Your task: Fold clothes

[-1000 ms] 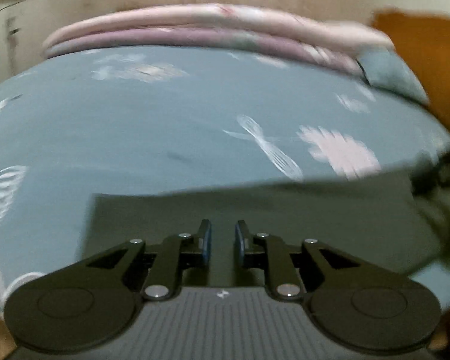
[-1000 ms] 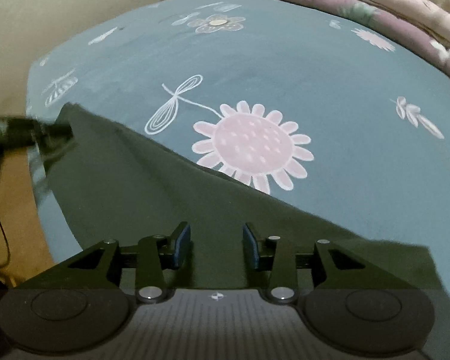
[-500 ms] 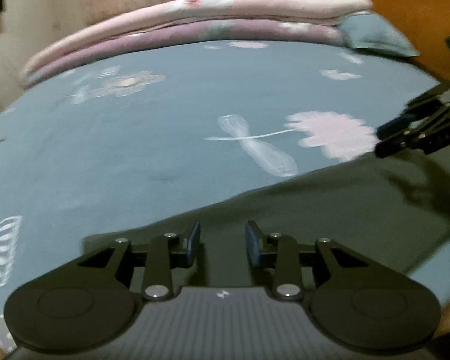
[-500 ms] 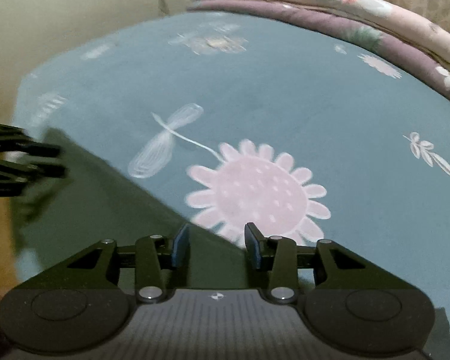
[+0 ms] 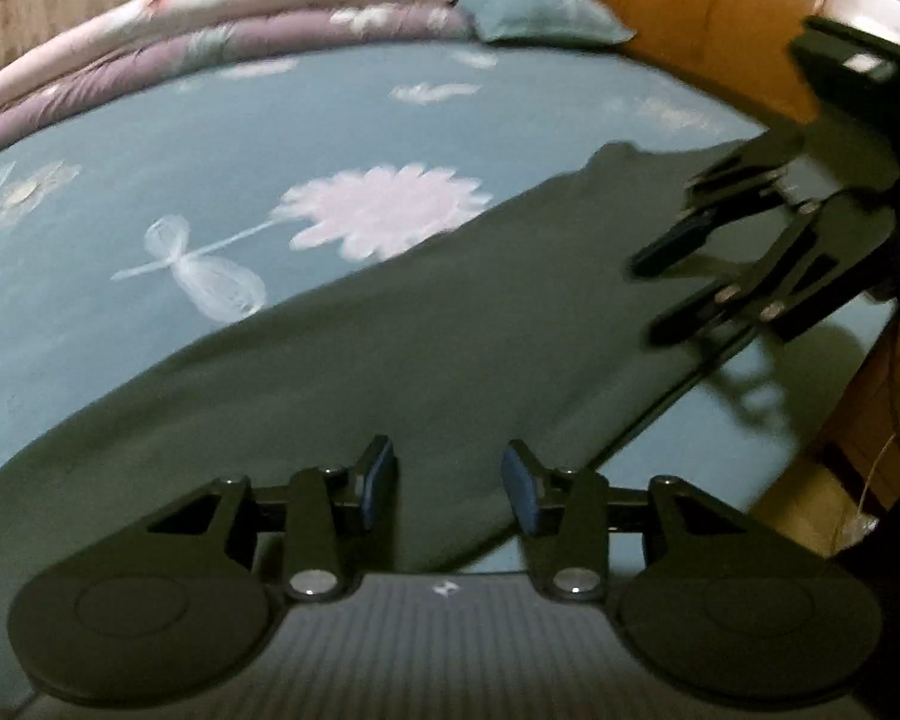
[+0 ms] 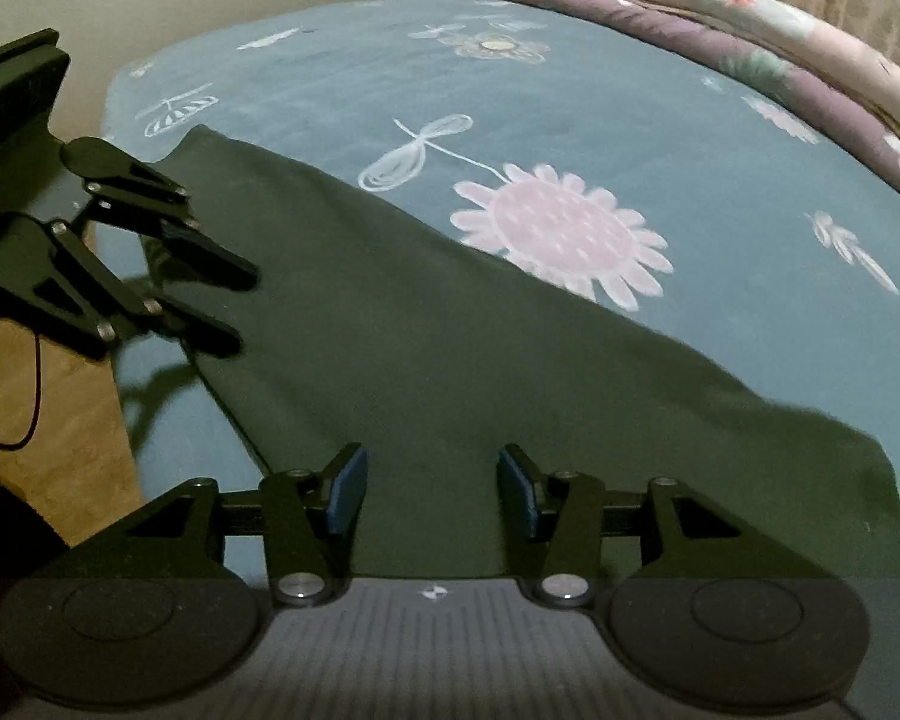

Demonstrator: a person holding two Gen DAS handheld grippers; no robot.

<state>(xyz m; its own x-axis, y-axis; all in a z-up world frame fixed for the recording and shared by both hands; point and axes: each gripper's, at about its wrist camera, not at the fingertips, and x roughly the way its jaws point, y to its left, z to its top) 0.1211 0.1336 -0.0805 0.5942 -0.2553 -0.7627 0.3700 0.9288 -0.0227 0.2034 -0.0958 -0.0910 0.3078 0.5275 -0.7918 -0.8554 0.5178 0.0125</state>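
Observation:
A dark green garment point(image 5: 450, 330) lies spread flat near the front edge of the bed; the right wrist view shows it point(image 6: 390, 360) running diagonally. My left gripper point(image 5: 450, 489) hovers over its near part, jaws opening, with only the flat cloth showing in the gap below. My right gripper point(image 6: 432, 489) is likewise opening above the cloth, its pads gripping nothing. Each gripper appears in the other's view: the right gripper point(image 5: 651, 300) over the garment's right end, the left gripper point(image 6: 240, 312) over its left end.
The bed has a blue floral sheet point(image 5: 150, 180) point(image 6: 570, 108). Folded pink and mauve quilts point(image 5: 240, 6) point(image 6: 750, 30) lie along its far side, a blue pillow point(image 5: 540, 12) beside them. Brown wood point(image 5: 690, 0) rises past the bed, and wooden floor point(image 6: 48, 420) lies below its edge.
Both grippers' jaws have widened. The left wrist view has swung rightward, so the right gripper now looms larger in it. The garment lies flatter, and the two grippers look closer together.

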